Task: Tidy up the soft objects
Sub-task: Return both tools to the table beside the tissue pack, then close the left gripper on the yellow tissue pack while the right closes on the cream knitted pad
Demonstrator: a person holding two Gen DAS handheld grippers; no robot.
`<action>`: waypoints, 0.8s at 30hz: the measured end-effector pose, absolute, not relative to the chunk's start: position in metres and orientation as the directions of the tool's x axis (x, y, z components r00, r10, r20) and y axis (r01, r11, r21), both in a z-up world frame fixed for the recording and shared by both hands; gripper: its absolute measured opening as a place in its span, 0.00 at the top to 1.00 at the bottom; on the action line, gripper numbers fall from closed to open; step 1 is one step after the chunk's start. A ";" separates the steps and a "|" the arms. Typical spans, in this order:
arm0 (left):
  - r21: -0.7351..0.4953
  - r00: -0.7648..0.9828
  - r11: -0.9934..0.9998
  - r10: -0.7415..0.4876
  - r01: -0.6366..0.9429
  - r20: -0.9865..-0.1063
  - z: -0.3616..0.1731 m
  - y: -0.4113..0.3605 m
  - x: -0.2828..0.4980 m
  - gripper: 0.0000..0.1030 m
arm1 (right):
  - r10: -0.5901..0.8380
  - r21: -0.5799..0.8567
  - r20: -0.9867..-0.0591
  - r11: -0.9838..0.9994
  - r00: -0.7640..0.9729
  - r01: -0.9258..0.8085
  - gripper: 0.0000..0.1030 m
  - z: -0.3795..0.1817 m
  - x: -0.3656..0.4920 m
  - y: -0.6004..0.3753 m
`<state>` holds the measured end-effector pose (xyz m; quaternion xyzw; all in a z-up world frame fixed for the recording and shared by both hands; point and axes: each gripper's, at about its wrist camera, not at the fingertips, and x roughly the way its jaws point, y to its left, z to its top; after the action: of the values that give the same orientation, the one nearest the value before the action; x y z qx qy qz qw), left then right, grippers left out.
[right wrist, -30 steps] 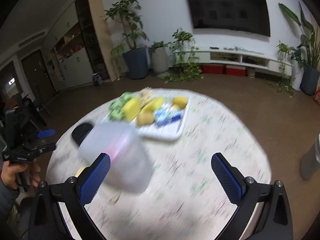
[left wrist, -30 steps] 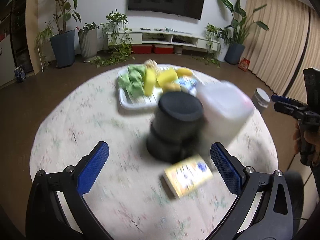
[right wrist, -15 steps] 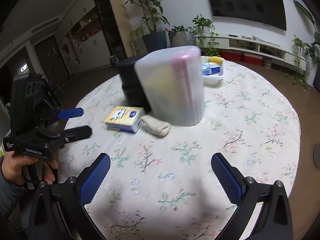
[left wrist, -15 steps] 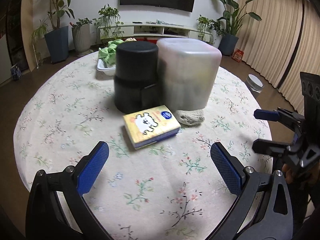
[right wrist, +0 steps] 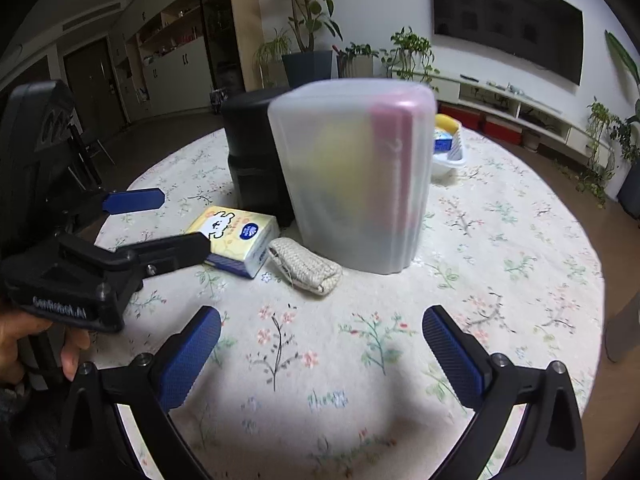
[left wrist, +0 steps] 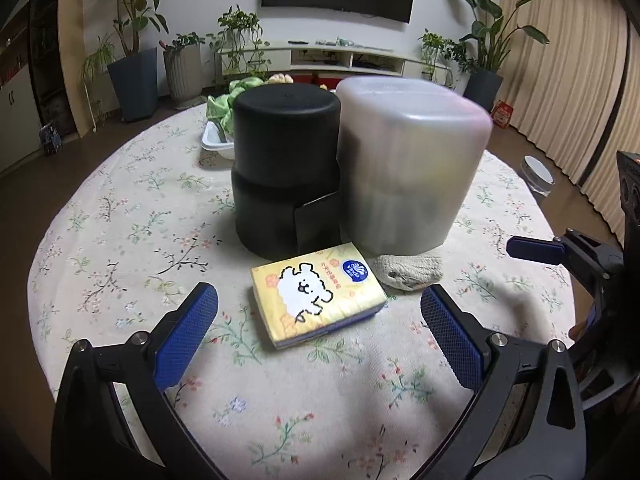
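While both tools hover empty: nothing is gripped; entries run outward from the tools, places given relative to the frosted bin.
Left gripper (left wrist: 319, 330): blue-padded fingers spread wide, holding nothing, low over the round table with the floral cloth (left wrist: 120, 216), lined up on the tissue pack.
Right gripper (right wrist: 320, 354): fingers likewise wide apart, empty, facing the bin's front across bare cloth.
Person: a hand (right wrist: 30, 350) holds the left tool's handle, at the left edge of the right wrist view.
Tissue pack: yellow soft-pack of tissues with a white cartoon dog (left wrist: 318, 298), lying flat just in front of the bin, toward the black container's side.
Knitted item: small beige knitted cloth bundle (left wrist: 408, 274), touching or nearly touching the bin's base, just beside the pack.
Frosted bin: tall translucent plastic container (left wrist: 408, 168), upright; yellow and pink shapes show dimly through the wall.
Black container: matte black cylindrical container (left wrist: 286, 168), upright, touching or almost touching the bin's left side.
Tray: white tray (left wrist: 214, 142) of green and yellow soft pieces, behind both containers, mostly hidden.
Handling, pack (judgement): light, squashy, slick film wrap; pinch across the short sides, gently, or it will buckle.
Handling, knit (judgement): limp and light, grippy; pinch mid-bundle, since a loose end may trail.
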<state>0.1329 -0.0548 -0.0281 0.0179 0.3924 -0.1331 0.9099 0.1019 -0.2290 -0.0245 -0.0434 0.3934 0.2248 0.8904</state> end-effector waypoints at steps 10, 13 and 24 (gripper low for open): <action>-0.039 0.607 0.972 -0.176 0.233 -0.775 -0.048 -0.062 0.155 0.00 | 0.328 0.103 -0.770 0.910 0.548 -0.401 0.21 -0.042 0.131 -0.226; -0.047 0.597 0.975 -0.172 0.219 -0.784 -0.053 -0.060 0.159 0.00 | 0.337 0.114 -0.771 0.908 0.541 -0.403 0.21 -0.046 0.132 -0.226; -0.081 0.586 0.980 -0.173 0.180 -0.791 -0.056 -0.049 0.162 0.00 | 0.359 0.115 -0.754 0.897 0.550 -0.427 0.21 -0.044 0.133 -0.219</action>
<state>0.1621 -0.0491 -0.0558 0.0037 0.4439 -0.0991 0.8906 0.1326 -0.2192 -0.0435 -0.0410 0.4184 0.2233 0.8794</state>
